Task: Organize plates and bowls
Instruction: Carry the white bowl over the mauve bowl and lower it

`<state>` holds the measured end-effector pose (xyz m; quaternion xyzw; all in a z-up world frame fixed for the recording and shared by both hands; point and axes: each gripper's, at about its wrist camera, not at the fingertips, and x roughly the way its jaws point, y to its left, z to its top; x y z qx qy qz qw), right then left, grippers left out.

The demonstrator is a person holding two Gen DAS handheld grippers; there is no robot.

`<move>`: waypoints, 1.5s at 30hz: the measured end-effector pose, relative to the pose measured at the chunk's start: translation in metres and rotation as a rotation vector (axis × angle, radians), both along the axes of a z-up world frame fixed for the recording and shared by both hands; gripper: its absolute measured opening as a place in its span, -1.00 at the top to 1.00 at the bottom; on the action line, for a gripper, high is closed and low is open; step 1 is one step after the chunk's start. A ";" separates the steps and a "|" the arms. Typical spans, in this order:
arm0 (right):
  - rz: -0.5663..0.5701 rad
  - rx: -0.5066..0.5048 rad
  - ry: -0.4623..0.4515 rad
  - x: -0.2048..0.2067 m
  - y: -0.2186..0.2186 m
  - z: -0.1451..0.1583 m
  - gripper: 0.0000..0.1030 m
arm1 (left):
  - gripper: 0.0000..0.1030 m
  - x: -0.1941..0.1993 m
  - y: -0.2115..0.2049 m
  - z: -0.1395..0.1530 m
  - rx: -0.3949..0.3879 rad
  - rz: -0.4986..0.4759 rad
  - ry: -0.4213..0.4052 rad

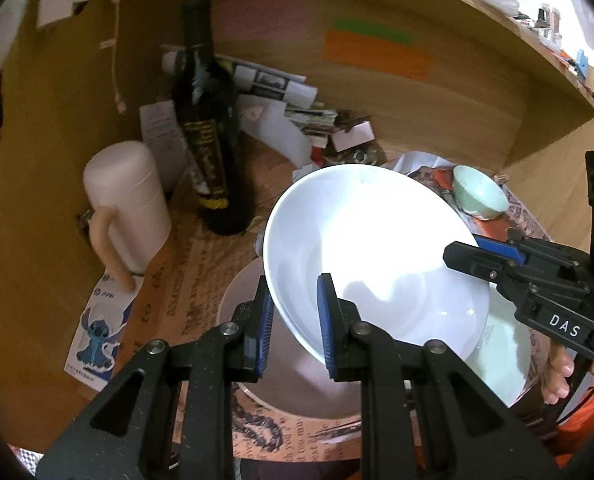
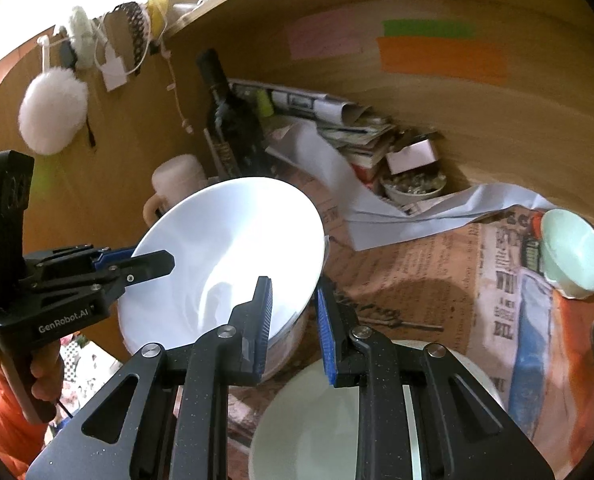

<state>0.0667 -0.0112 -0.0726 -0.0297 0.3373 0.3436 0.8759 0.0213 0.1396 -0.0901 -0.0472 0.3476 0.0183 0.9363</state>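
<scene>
Bowls number four: one big white bowl held tilted in the air, a beige one and a pale one under it, a small green one beyond it. Two tongs clench its rim from opposite sides, left gripper and right gripper. One bottle and one mug stand behind the white bowl.

- White bowl: large, glossy, tilted, raised above the table, rim pinched at two sides.
- Mint bowl: small, leaning, far right.
- Pale green bowl: upright, beneath.
</scene>
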 end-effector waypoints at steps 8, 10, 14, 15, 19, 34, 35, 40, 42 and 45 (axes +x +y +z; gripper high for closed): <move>0.027 -0.044 0.050 0.004 0.021 -0.021 0.61 | 0.59 -0.003 0.017 -0.021 -0.022 0.031 0.034; 0.031 -0.054 0.063 0.005 0.024 -0.027 0.61 | 0.59 -0.002 0.019 -0.024 -0.023 0.035 0.041; 0.036 -0.067 0.095 0.008 0.030 -0.037 0.61 | 0.59 -0.002 0.020 -0.029 -0.013 0.039 0.052; 0.036 -0.069 0.101 0.009 0.030 -0.040 0.61 | 0.59 -0.002 0.020 -0.030 -0.009 0.039 0.056; 0.038 -0.076 0.122 0.011 0.033 -0.047 0.61 | 0.59 0.000 0.020 -0.036 0.009 0.041 0.071; 0.052 -0.109 0.118 0.012 0.038 -0.051 0.61 | 0.59 0.002 0.016 -0.045 0.090 0.056 0.067; 0.054 -0.118 0.111 0.011 0.039 -0.051 0.61 | 0.59 0.002 0.015 -0.045 0.089 0.058 0.067; 0.070 -0.157 0.093 0.008 0.044 -0.053 0.59 | 0.59 0.003 0.018 -0.042 0.114 0.087 0.074; 0.064 -0.157 0.067 0.006 0.044 -0.052 0.59 | 0.59 0.001 0.019 -0.037 0.114 0.080 0.056; 0.062 -0.166 0.052 0.005 0.044 -0.050 0.56 | 0.59 -0.001 0.018 -0.032 0.114 0.072 0.041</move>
